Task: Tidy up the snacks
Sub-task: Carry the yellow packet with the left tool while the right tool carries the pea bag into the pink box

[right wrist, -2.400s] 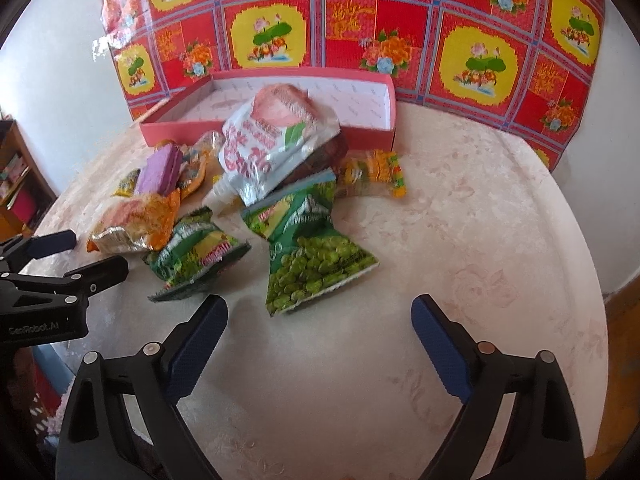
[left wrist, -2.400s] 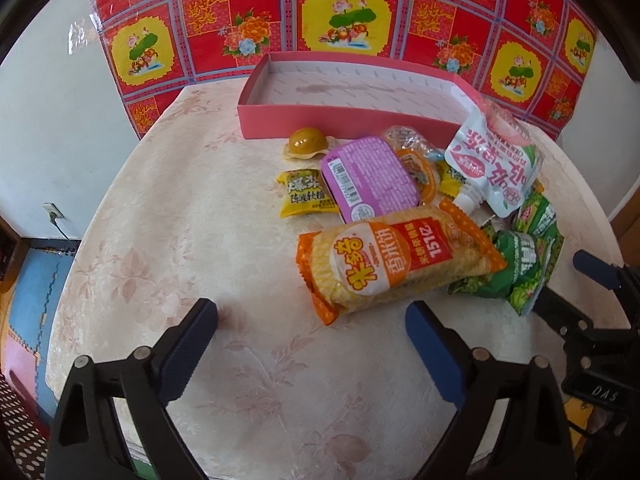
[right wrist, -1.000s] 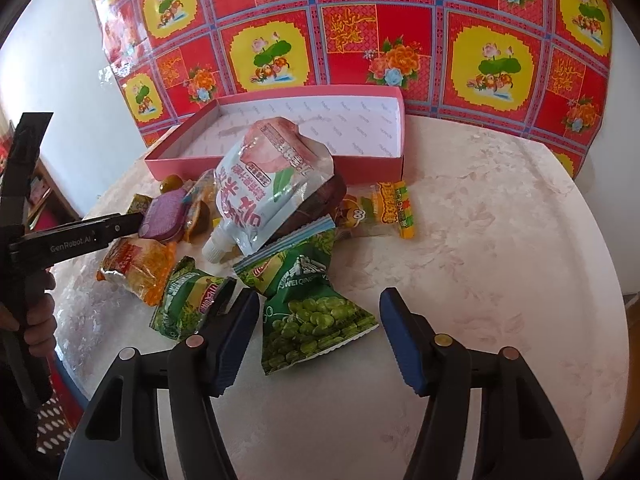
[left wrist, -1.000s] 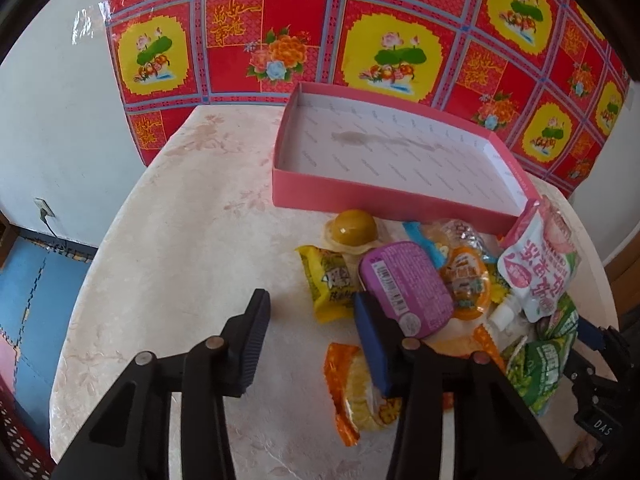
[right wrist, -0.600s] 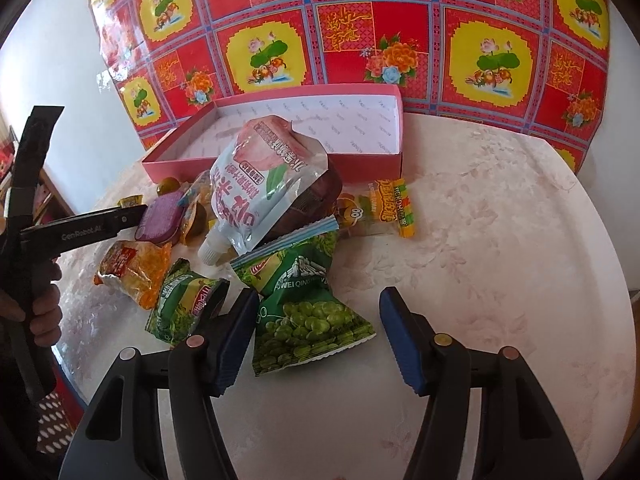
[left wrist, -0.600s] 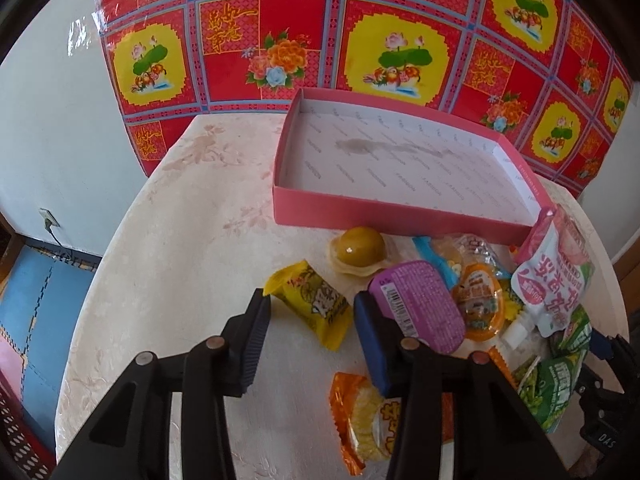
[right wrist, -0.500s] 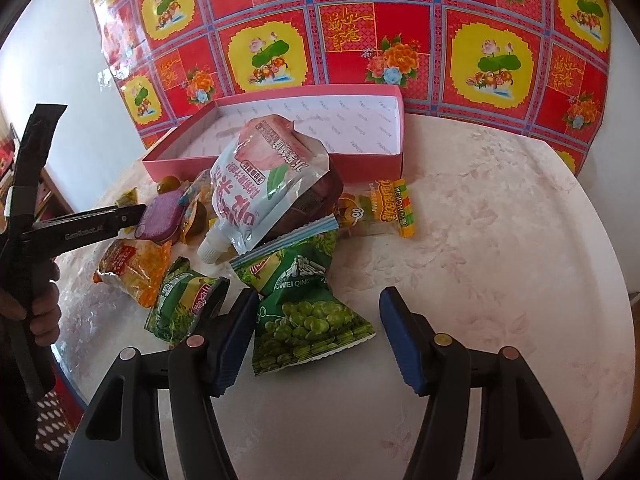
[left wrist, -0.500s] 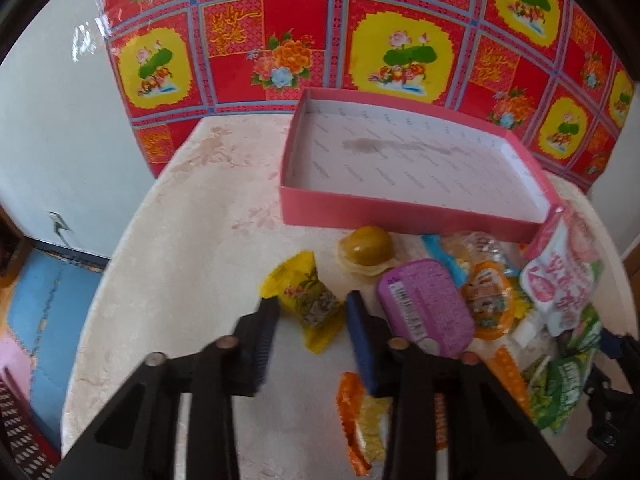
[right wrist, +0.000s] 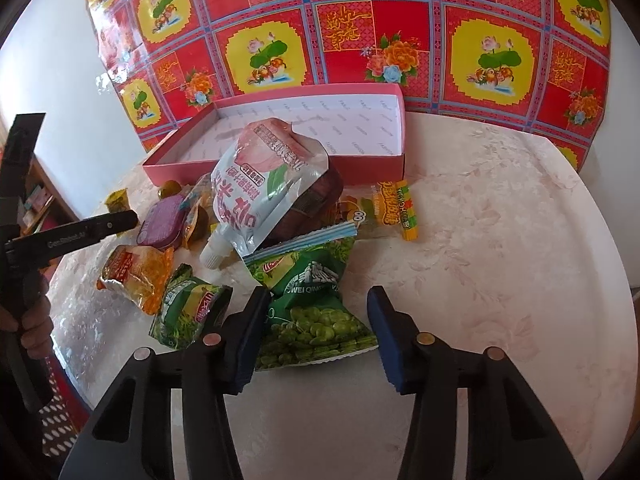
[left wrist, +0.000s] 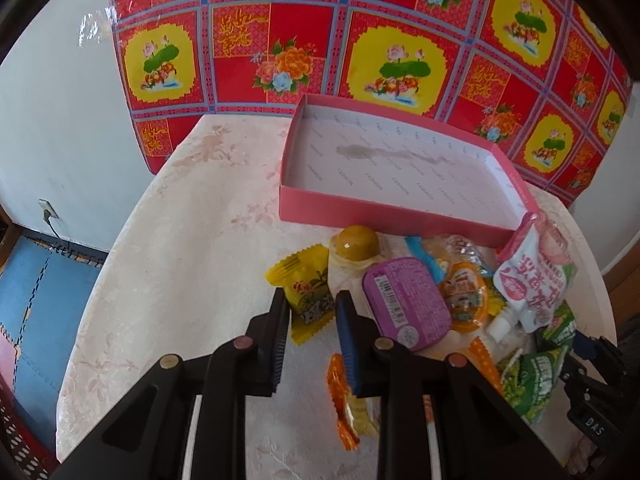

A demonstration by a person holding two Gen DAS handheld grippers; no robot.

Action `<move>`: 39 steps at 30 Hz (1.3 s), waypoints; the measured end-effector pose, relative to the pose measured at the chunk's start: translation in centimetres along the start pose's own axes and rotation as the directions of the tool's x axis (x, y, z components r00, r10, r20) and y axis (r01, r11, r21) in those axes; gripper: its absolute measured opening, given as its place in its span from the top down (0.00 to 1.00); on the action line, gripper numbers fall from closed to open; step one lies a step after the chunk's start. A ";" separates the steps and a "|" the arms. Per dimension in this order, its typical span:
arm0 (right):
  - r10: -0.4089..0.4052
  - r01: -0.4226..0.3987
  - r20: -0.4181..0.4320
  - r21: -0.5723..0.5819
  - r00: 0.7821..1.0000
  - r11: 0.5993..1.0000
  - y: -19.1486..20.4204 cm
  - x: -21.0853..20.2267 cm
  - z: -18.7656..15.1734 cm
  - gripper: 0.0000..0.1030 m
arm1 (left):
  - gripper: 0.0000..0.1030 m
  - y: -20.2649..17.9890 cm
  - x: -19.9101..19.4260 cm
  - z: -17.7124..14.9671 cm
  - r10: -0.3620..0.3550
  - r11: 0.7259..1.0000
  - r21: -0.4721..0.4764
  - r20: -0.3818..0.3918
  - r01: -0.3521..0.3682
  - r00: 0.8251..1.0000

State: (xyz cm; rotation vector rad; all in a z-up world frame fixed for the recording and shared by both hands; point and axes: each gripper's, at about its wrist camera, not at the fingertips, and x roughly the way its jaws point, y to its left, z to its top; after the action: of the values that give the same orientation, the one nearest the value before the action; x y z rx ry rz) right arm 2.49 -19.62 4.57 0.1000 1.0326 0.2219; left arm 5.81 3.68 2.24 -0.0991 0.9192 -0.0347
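Note:
My left gripper (left wrist: 310, 312) is shut on the lower end of a small yellow snack packet (left wrist: 306, 284), just in front of the snack pile. The shallow pink box (left wrist: 392, 216) stands behind the pile with nothing in it. My right gripper (right wrist: 316, 296) straddles a green pea bag (right wrist: 316, 332) that lies flat on the table. Its jaws are closing with the bag between them, and the pads do not visibly press on it. The pink box (right wrist: 360, 162) lies beyond the pile in that view too.
The pile holds a white spouted pouch (right wrist: 260, 184), a purple tub (left wrist: 404, 304), an orange cracker pack (right wrist: 136, 272), a small green pack (right wrist: 188, 308), a gummy packet (right wrist: 392, 208) and a brown jelly cup (left wrist: 356, 242). The round table (right wrist: 500, 240) drops off at its edges.
My left gripper moved forward to the yellow packet and its jaws shut on it. My right gripper's jaws have narrowed around the green pea bag.

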 end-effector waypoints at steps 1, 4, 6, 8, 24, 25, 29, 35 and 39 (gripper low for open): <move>-0.001 0.001 0.003 -0.001 1.000 1.000 0.0 -0.1 0.0 0.51 | 0.76 0.0 -0.2 0.0 -0.001 1.000 0.001 0.003 0.001 1.000; -0.010 0.010 0.021 -0.010 1.000 1.000 0.1 -0.8 -0.1 0.52 | 0.76 -0.2 -0.8 0.1 -0.009 1.000 0.002 0.010 0.009 1.000; -0.011 0.012 0.030 -0.012 0.999 1.000 0.1 -1.2 0.0 0.52 | 0.76 -0.3 -1.3 0.1 -0.014 1.000 0.004 0.019 0.013 1.000; -0.014 0.014 0.039 -0.012 0.999 1.000 0.1 -1.6 0.0 0.53 | 0.76 -0.5 -1.7 0.2 -0.016 1.000 0.004 0.028 0.016 0.999; -0.001 0.002 0.103 -0.005 0.995 1.000 0.0 -4.1 3.1 0.53 | 0.76 -1.4 -4.0 2.3 -0.054 0.998 0.018 0.076 0.053 0.996; 0.002 -0.001 0.104 -0.006 0.995 1.000 0.0 -4.1 3.5 0.53 | 0.76 -1.4 -4.0 2.5 -0.055 0.998 0.021 0.078 0.053 0.995; 0.014 -0.013 0.102 -0.014 0.995 1.000 0.1 -4.1 5.1 0.53 | 0.76 -1.9 -4.1 3.9 -0.047 0.998 0.037 0.101 0.044 0.994; 0.019 -0.014 0.104 -0.046 0.994 0.999 0.4 -3.8 7.6 0.53 | 0.76 -2.6 -4.2 6.2 -0.064 0.996 0.065 0.128 0.056 0.990; 0.016 -0.011 0.105 -0.052 0.994 0.999 0.3 -3.2 9.1 0.53 | 0.76 -3.1 -3.8 7.6 -0.069 0.995 0.075 0.130 0.059 0.989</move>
State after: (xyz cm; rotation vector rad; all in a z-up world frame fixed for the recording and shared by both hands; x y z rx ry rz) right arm 8.67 -19.87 11.96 0.0712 0.9207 0.2528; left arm 9.57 1.45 10.13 -0.0638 0.7809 -0.1190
